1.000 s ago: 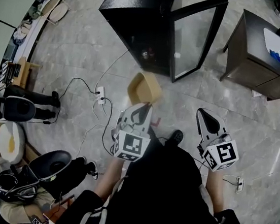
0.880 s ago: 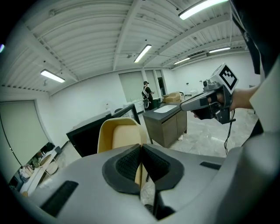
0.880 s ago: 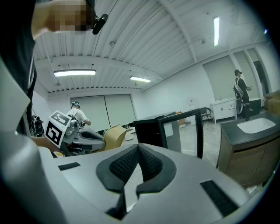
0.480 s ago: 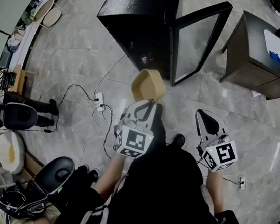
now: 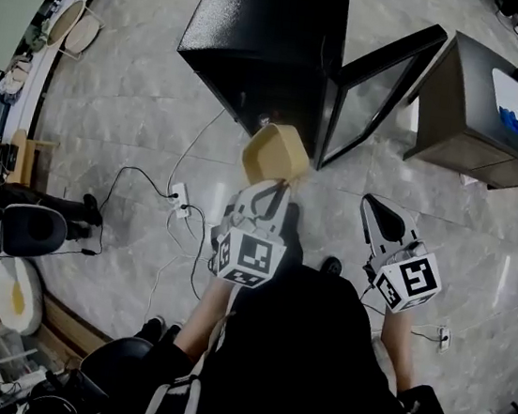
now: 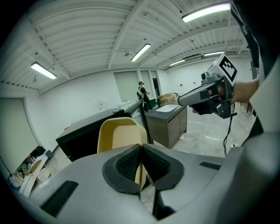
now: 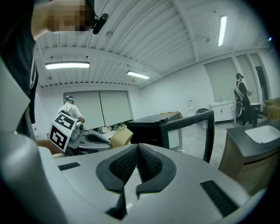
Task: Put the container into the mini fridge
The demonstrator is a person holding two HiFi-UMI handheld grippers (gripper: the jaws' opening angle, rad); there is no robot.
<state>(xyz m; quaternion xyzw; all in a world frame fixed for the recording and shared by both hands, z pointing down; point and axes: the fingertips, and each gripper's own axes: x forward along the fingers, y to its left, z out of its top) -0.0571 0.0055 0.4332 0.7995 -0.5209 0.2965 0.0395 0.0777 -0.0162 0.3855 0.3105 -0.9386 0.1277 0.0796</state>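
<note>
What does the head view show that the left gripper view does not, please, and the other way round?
Only the head view shows the marker cube on the left hand-held gripper and a blue item on the cabinet top. Only the left gripper view shows the ceiling lights and a person standing far off. Both show the tan container, the black mini fridge with its door open, the dark cabinet and the right hand-held gripper.

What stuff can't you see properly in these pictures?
1. Inside the mini fridge: head view, its own top and darkness hide most of it.
2. Lower part of the container: left gripper view, the left gripper covers it.
3. Blue thing on the cabinet: head view, too small to name.
</note>
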